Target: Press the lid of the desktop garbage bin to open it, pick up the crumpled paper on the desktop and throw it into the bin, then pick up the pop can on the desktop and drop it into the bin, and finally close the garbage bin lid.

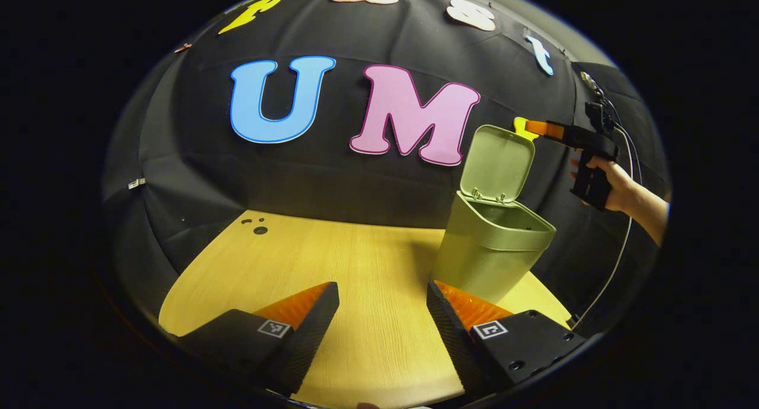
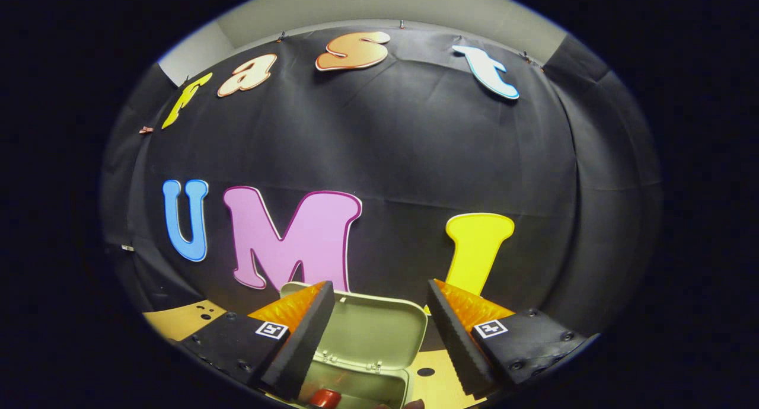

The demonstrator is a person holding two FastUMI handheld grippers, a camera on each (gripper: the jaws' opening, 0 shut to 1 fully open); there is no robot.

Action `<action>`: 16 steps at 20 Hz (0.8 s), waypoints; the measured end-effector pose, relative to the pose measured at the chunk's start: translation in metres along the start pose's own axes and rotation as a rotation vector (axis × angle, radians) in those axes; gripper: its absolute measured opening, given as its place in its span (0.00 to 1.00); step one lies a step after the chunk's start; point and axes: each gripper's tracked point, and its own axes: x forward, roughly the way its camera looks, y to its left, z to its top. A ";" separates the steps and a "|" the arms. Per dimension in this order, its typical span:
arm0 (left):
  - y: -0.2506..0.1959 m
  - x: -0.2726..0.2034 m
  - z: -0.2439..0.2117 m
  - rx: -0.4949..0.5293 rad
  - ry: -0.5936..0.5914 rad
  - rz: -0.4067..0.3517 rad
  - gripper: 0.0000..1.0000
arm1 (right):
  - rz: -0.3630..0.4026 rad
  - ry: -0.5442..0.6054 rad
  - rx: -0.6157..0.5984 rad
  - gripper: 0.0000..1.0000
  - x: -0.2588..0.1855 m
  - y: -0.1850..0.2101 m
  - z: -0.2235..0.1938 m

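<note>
My right gripper hangs above the bin, fingers spread and empty; the can lies inside. The lid stands upright: I'd push it down gently. Left gripper is spread over the worktop, beside the bin.

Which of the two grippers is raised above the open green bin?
The right gripper, held in a hand above the green plastic bin; the left gripper hovers low over the wooden table.
</note>
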 end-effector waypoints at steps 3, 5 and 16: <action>-0.007 0.007 0.002 -0.005 -0.003 0.009 0.96 | -0.004 -0.026 -0.001 0.98 0.015 -0.003 0.002; -0.011 0.011 0.002 -0.003 -0.003 0.017 0.95 | -0.007 -0.036 0.005 0.97 0.024 -0.006 -0.001; -0.016 0.011 -0.003 -0.014 0.008 0.061 0.96 | 0.022 0.015 0.070 0.96 0.042 0.001 -0.026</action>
